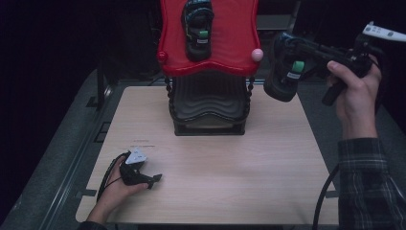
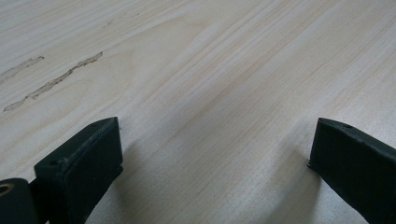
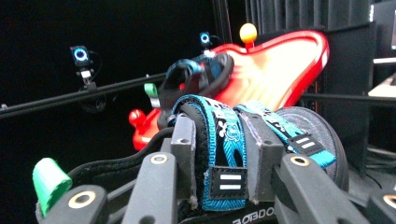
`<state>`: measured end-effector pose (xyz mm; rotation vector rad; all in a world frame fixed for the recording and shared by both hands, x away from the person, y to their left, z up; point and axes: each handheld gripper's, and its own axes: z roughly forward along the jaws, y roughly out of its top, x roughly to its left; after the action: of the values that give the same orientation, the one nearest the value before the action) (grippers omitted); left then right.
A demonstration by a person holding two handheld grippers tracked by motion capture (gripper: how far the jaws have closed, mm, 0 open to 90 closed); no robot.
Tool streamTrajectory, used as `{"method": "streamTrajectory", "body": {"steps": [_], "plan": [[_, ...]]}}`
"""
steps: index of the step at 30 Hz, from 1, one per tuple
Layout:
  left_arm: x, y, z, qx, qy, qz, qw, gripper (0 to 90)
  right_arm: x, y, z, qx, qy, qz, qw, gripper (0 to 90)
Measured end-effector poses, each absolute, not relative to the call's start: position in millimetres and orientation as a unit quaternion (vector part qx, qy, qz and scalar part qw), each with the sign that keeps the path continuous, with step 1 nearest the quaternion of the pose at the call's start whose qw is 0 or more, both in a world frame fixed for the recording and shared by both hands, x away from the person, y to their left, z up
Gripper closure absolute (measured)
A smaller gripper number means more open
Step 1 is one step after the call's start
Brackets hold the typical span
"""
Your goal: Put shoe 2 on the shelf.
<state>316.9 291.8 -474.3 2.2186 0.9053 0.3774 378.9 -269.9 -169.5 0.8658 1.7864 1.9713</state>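
Observation:
A black sandal with blue straps and a green tab (image 1: 286, 72) hangs in the air to the right of a two-tier rack, my right gripper (image 1: 290, 50) shut on it. In the right gripper view the two fingers (image 3: 184, 140) press the blue strap of this sandal (image 3: 299, 126) from both sides. A matching sandal (image 1: 197, 28) lies on the rack's red top tray (image 1: 234, 33), also seen as the far sandal (image 3: 196, 77) on the red tray (image 3: 275, 65). My left gripper (image 1: 152, 179) rests on the wooden table (image 1: 230, 163) at the front left, open (image 2: 215, 163), nothing between its jaws.
A black ribbed lower tray (image 1: 208, 103) sits under the red one at the table's back centre. Pale scuff marks (image 2: 60, 81) streak the wood ahead of the left gripper. Dark floor and rails surround the table.

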Motion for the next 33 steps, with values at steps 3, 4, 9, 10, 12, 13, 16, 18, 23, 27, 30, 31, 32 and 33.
{"method": "streamTrajectory", "body": {"steps": [3, 4, 9, 10, 12, 13, 16, 18, 23, 27, 30, 31, 32, 33], "plan": [[316.9, 291.8, -474.3, 0.857, 0.349, 0.146, 0.350, 1.4, 387.1, -263.5, -155.2, 0.294, 0.627, 0.701, 0.171, 68.0], [316.9, 291.8, -474.3, 0.857, 0.349, 0.146, 0.350, 1.4, 389.2, -261.4, -152.3, 0.291, 0.627, 0.702, 0.171, 68.0], [316.9, 291.8, -474.2, 0.857, 0.349, 0.146, 0.350, 1.4, 405.1, -244.4, -135.2, 0.274, 0.633, 0.705, 0.167, 68.1], [316.9, 291.8, -474.2, 0.857, 0.349, 0.146, 0.350, 1.4, 408.9, -240.8, -132.1, 0.270, 0.634, 0.705, 0.167, 68.0], [316.9, 291.7, -474.3, 0.857, 0.350, 0.146, 0.350, 1.4, 417.7, -232.4, -125.8, 0.265, 0.637, 0.705, 0.165, 68.1], [316.9, 291.8, -474.3, 0.857, 0.350, 0.146, 0.350, 1.4, 422.0, -228.7, -123.3, 0.263, 0.638, 0.705, 0.165, 68.1], [316.9, 291.9, -474.2, 0.857, 0.349, 0.146, 0.350, 1.4, 436.0, -217.2, -116.7, 0.255, 0.642, 0.705, 0.161, 68.0], [316.9, 291.9, -474.2, 0.858, 0.348, 0.146, 0.349, 1.4, 444.7, -210.2, -113.3, 0.249, 0.649, 0.701, 0.162, 68.0], [316.9, 292.0, -474.1, 0.858, 0.348, 0.145, 0.349, 1.4, 474.3, -189.4, -107.9, 0.241, 0.667, 0.686, 0.164, 68.0], [316.6, 292.1, -474.2, 0.857, 0.349, 0.145, 0.350, 1.4, 494.3, -177.0, -108.4, 0.243, 0.672, 0.681, 0.162, 68.0], [316.5, 292.0, -474.3, 0.857, 0.349, 0.145, 0.350, 1.4, 507.8, -169.7, -111.7, 0.245, 0.674, 0.678, 0.158, 68.0], [316.5, 292.0, -474.2, 0.857, 0.349, 0.145, 0.350, 1.4, 511.2, -168.4, -112.9, 0.246, 0.675, 0.677, 0.160, 68.0], [316.5, 292.0, -474.3, 0.857, 0.349, 0.146, 0.350, 1.4, 515.4, -166.6, -114.3, 0.247, 0.676, 0.676, 0.158, 68.0], [316.5, 291.9, -474.3, 0.856, 0.350, 0.146, 0.351, 1.4, 520.3, -164.7, -115.9, 0.249, 0.679, 0.672, 0.158, 68.0]]}}
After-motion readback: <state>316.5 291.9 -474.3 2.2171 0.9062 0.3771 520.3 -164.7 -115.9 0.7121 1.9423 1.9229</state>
